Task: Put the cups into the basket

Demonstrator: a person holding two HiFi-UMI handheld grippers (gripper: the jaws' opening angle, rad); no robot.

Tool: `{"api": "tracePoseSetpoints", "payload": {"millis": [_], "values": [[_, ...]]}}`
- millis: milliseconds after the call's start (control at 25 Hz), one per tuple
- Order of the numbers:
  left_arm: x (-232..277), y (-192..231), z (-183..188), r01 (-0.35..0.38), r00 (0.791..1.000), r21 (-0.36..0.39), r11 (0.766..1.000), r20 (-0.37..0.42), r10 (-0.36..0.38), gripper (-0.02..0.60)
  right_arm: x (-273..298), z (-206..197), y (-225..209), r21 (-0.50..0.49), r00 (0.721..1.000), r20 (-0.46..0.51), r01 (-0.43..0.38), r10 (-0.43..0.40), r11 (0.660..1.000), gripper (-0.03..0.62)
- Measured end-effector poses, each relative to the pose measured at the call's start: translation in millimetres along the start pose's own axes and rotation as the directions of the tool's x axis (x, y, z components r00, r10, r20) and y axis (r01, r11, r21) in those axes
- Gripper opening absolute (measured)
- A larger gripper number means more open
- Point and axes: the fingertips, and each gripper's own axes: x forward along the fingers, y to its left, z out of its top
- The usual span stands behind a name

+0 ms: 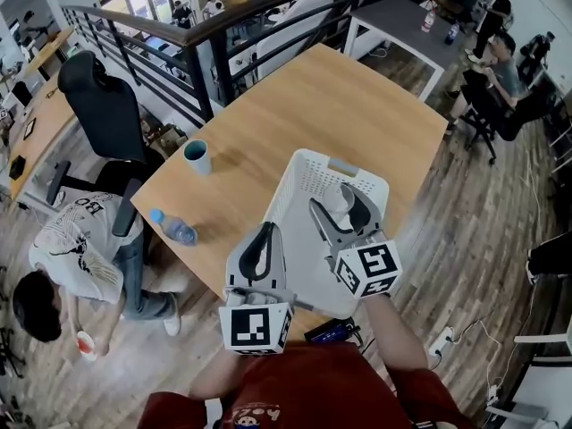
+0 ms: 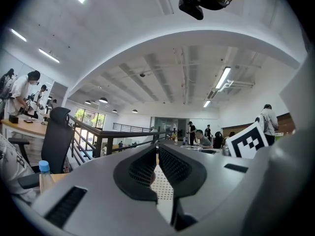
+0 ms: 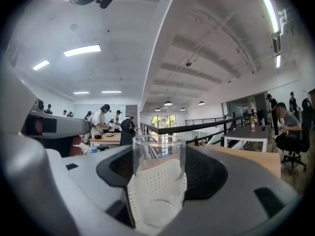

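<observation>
The right claw (image 1: 342, 211) is clenched on a clear glass cup (image 3: 158, 181), gripping it upright by its sides, and holds it above the far half of the white basket (image 1: 284, 193) on the wooden table (image 1: 340, 96). The right gripper view shows the basket's perforated wall through the glass, so the cup looks to be over or just inside the basket.

To place it well, lower it straight down with the cup vertical until its base sits on the basket floor, and only then let the claw open. Glass is slippery and top-heavy in a side grip, so a drop from any height risks tipping it. Pull the claw back along its own line so neither pad drags the rim.

The left claw (image 1: 264, 236) is closed on nothing, its pads together, beside the basket's near left edge. It could steady that edge, or stay clear.

A blue cup (image 1: 197, 156) stands on the table well left of the basket, likely next, with a water bottle (image 1: 172, 227) near the table's edge.
</observation>
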Motion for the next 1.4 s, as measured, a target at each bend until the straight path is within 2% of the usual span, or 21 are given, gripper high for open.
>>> {"api": "tracePoseSetpoints", "payload": {"millis": [160,320,720,920,1120,1400], "values": [[-2,13,-2,-0.012,1.000,-0.032,0.999,-0.004,0.012,0.021,29,-35,-3,0.047,0.994,-0.108,0.004,0.001,0.999,0.284],[-2,25,-7,-0.028,1.000,-0.052,0.998,-0.009,0.028,0.021,55,-74,-13,0.110,0.976,-0.217,0.035,-0.010,0.993,0.284],[-4,39,-11,-0.033,0.999,-0.064,0.997,-0.015,0.032,0.021,94,-147,-36,0.119,0.892,-0.446,0.147,-0.079,0.982,0.284],[-4,43,-13,-0.039,0.999,-0.067,0.997,-0.022,0.038,0.021,101,-170,-54,0.126,0.859,-0.500,0.202,-0.114,0.971,0.284],[-2,46,-16,-0.041,0.999,-0.071,0.997,-0.027,0.039,0.021,107,-185,-56,0.101,0.836,-0.536,0.200,-0.116,0.975,0.284],[0,45,-18,-0.035,0.999,-0.088,0.996,-0.035,0.032,0.021,118,-198,-65,0.067,0.827,-0.542,0.223,-0.152,0.973,0.284]]}}
